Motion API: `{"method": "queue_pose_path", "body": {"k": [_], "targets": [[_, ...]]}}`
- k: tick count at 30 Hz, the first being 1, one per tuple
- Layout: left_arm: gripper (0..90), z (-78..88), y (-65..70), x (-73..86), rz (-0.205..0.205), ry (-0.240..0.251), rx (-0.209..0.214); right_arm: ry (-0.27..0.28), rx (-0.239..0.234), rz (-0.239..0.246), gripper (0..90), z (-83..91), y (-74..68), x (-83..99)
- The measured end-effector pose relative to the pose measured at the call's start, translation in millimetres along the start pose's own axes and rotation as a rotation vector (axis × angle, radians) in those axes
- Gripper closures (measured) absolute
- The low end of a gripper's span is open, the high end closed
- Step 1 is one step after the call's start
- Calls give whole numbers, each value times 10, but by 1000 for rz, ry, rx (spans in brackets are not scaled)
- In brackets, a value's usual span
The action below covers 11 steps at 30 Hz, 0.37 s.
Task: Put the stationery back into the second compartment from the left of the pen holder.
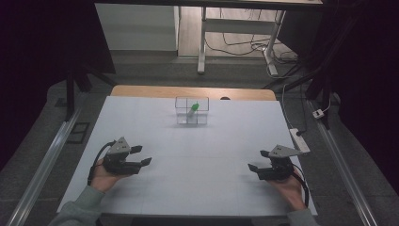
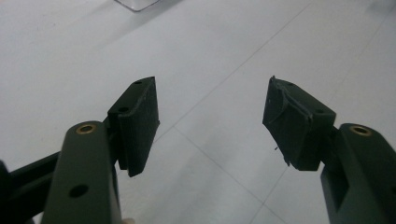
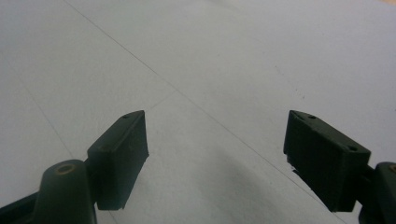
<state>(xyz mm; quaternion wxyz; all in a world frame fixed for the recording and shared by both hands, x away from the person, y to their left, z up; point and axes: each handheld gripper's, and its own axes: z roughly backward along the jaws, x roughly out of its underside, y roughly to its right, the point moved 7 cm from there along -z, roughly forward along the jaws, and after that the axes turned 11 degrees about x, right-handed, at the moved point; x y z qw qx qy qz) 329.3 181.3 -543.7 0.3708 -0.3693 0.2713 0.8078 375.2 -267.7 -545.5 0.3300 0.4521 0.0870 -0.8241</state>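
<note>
On the white table [image 1: 188, 155], both grippers' jaws gape empty, well apart from the clear box [image 1: 191, 111].

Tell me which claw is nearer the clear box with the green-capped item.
Left. The left claw sits near-left of the clear box; the right claw sits near-right, slightly farther off.

Clear box [image 2: 137, 3] cut off by the left gripper view's top edge
</note>
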Motion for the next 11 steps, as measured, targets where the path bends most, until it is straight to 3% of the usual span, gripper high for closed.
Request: {"method": "queue_pose_path", "body": {"k": [11], "targets": [[352, -13, -7, -7, -9, 4, -1, -2, 2, 2, 209, 8, 4, 10]]}}
